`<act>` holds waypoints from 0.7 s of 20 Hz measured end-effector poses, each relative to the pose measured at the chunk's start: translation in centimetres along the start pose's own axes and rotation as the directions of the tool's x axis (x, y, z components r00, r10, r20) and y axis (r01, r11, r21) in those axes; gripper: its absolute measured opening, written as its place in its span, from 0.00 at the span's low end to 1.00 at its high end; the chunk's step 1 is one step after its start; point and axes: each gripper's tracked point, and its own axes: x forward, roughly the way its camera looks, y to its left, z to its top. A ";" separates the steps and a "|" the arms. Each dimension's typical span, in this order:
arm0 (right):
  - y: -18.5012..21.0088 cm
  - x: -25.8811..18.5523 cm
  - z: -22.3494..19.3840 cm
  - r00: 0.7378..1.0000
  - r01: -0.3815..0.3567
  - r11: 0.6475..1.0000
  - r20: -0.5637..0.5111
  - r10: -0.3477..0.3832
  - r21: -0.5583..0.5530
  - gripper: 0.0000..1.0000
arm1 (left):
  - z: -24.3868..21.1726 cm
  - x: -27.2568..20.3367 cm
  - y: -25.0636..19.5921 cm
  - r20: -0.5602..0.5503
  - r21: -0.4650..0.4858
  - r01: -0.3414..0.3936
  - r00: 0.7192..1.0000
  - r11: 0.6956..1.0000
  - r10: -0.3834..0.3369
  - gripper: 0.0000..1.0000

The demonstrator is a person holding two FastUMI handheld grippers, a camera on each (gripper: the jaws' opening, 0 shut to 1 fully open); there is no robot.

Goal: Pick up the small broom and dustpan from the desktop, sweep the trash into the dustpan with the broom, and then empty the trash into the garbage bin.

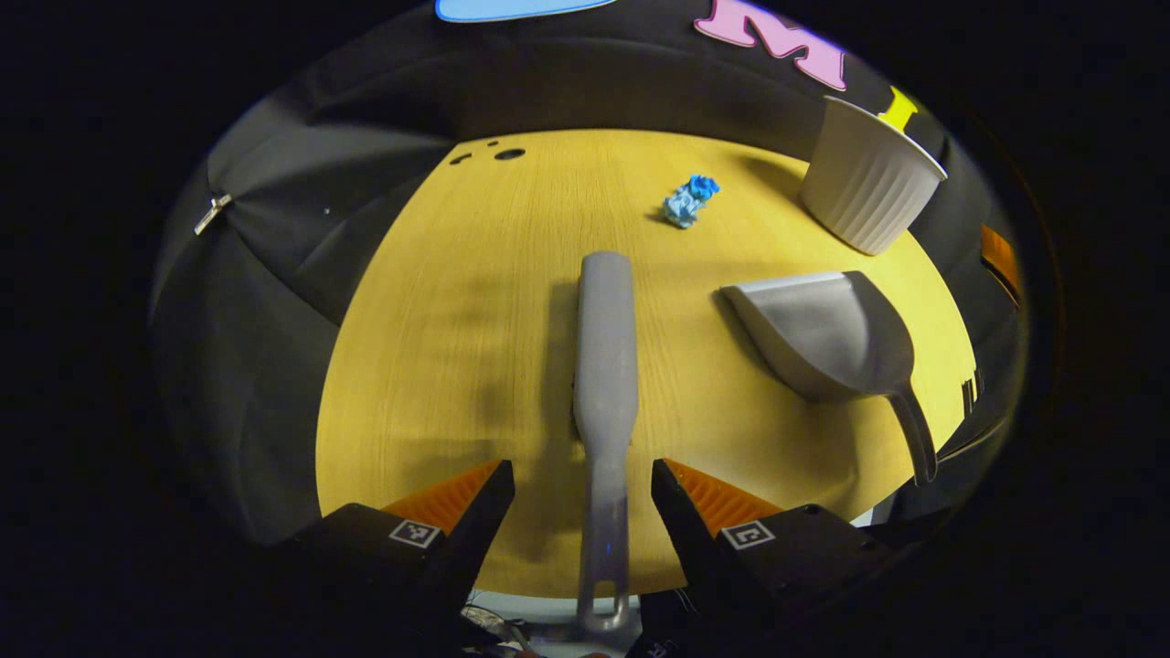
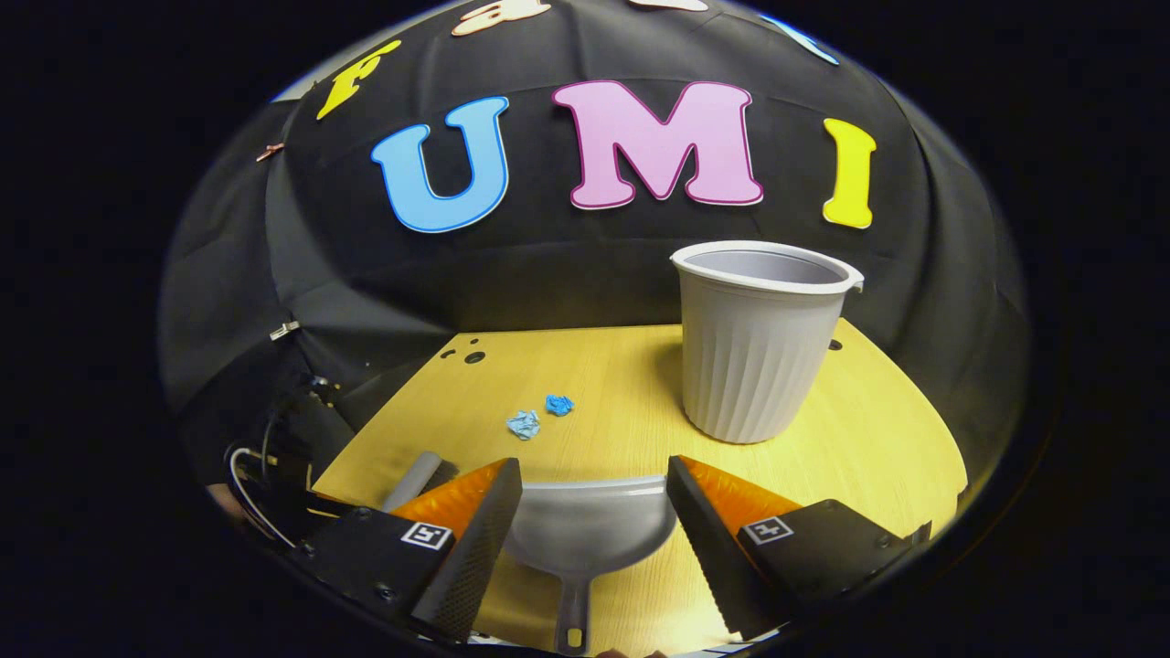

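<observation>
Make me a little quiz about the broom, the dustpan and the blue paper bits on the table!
1. True or false: the left hand-held gripper is already squeezing the broom.
2. What lies between the open fingers of the right hand-held gripper? A) the bin B) the dustpan C) the paper
3. Fill in: the blue trash lies on the ____, not in the dustpan.

Key:
1. False: its fingers stand open on either side of the handle.
2. B.
3. Table; the white bin stands upright nearby.
</observation>
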 end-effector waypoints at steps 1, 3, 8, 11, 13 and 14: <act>0.0 -0.1 -0.3 1.000 0.015 1.000 -0.007 -0.015 -0.005 0.99 | -0.3 0.3 0.2 -0.023 0.002 0.001 1.000 1.000 -0.001 0.96; 0.1 -0.6 -0.4 0.999 0.039 0.999 -0.010 -0.039 -0.002 0.99 | -0.4 1.4 0.6 -0.063 0.023 0.003 0.998 1.000 -0.001 0.96; 1.9 -1.6 -1.9 0.996 0.077 0.996 -0.039 -0.075 0.043 0.99 | -0.2 3.2 1.0 -0.122 0.126 0.008 0.992 0.992 0.008 0.95; 2.9 -2.1 -2.6 0.995 0.091 0.995 -0.050 -0.089 0.047 0.99 | 0.3 3.5 0.3 -0.128 0.183 0.032 0.992 0.983 -0.009 0.89; 3.3 -2.6 -3.1 0.994 0.096 0.994 -0.057 -0.093 0.052 0.99 | 0.1 3.5 -0.1 -0.152 0.184 0.043 0.988 0.982 -0.015 0.82; 3.4 -2.9 -3.1 0.994 0.097 0.994 -0.062 -0.093 0.054 0.99 | -0.3 3.5 -0.5 -0.172 0.157 0.059 0.985 0.986 -0.031 0.78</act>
